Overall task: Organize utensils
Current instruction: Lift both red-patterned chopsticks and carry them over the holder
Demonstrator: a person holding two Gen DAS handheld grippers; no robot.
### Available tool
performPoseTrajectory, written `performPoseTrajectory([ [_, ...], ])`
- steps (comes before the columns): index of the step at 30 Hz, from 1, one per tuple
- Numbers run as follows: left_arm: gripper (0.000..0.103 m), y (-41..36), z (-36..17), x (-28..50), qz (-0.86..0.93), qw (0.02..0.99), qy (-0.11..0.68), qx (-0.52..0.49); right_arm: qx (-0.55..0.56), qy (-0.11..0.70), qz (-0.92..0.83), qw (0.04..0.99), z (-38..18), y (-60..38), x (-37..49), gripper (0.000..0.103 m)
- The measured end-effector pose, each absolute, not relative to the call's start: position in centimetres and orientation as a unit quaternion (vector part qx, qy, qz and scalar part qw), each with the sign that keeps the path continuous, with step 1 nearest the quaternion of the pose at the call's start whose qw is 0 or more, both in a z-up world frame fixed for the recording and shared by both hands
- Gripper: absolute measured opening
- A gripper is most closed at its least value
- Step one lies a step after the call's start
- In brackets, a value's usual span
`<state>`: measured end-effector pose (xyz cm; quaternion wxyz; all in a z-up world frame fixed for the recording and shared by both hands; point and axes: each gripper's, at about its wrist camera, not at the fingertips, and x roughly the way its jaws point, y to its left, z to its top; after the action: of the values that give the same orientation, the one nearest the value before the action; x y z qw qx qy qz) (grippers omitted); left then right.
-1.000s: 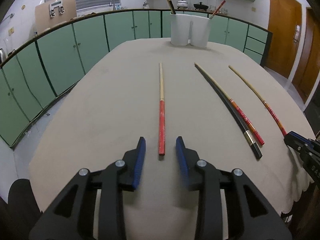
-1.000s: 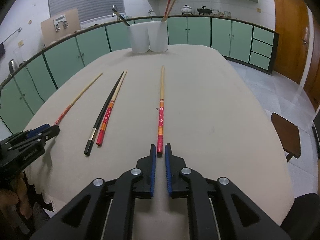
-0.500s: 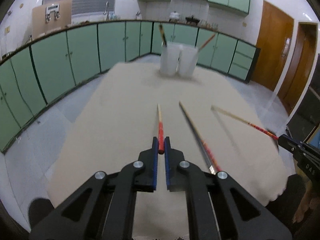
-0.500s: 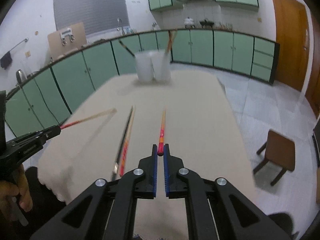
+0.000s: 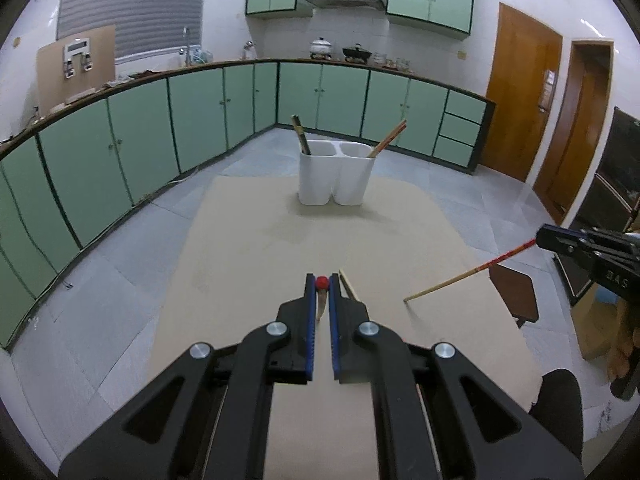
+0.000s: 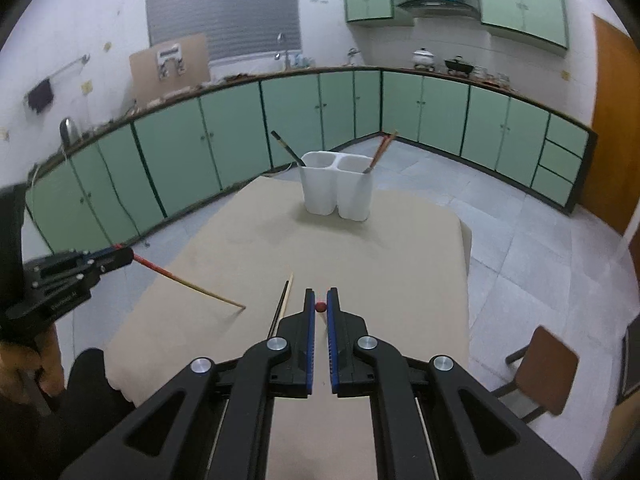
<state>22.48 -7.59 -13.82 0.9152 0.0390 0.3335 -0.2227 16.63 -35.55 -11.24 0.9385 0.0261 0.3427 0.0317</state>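
My left gripper (image 5: 321, 278) is shut on the red end of a chopstick (image 5: 322, 282), lifted off the table; its wooden tip hangs down and touches the cloth in the right wrist view (image 6: 192, 286). My right gripper (image 6: 320, 295) is shut on the red end of another chopstick (image 6: 320, 306), which slants down to the table in the left wrist view (image 5: 460, 280). A black chopstick (image 6: 279, 310) and a wooden-tipped one (image 6: 289, 290) lie together on the table between the grippers. The white two-compartment holder (image 5: 338, 178) stands at the far end, dark chopsticks (image 5: 300, 136) in its left cup, red-and-wood ones (image 5: 390, 138) in its right.
The table wears a beige cloth (image 5: 248, 248). A brown chair (image 6: 544, 364) stands off the table's right side. Green cabinets (image 5: 200, 120) line the walls beyond a grey tiled floor. A person's hand (image 6: 44, 364) holds the left gripper's handle.
The left gripper closed on its chopstick. Both grippers then rose well above the table, each lifting the red end of its chopstick while the far tips trail down.
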Motion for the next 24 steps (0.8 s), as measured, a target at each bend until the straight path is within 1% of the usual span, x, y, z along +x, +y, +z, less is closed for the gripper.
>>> performPoseTrajectory([
  [3,0.005,-8.1,-12.9,23.7,-0.239,0.907,0.344,0.043,0.006,0.356,0.044,0.933,-10.0,-35.4,18.5,0.006],
  [15,0.005,-10.2,-8.4,29.4,-0.279,0.888,0.36,0.059,0.006,0.42,0.067,0.905,-5.6,-36.8,25.8,0.006],
  [19,0.005,-11.3,-6.7,31.5,-0.289,0.885,0.36,0.063,0.009,0.417,0.061,0.907,-3.7,-37.4,27.7,0.006],
  [24,0.005,-12.8,-3.7,35.2,-0.293,0.889,0.346,0.059,0.018,0.393,0.049,0.918,-0.3,-38.1,30.6,0.006],
])
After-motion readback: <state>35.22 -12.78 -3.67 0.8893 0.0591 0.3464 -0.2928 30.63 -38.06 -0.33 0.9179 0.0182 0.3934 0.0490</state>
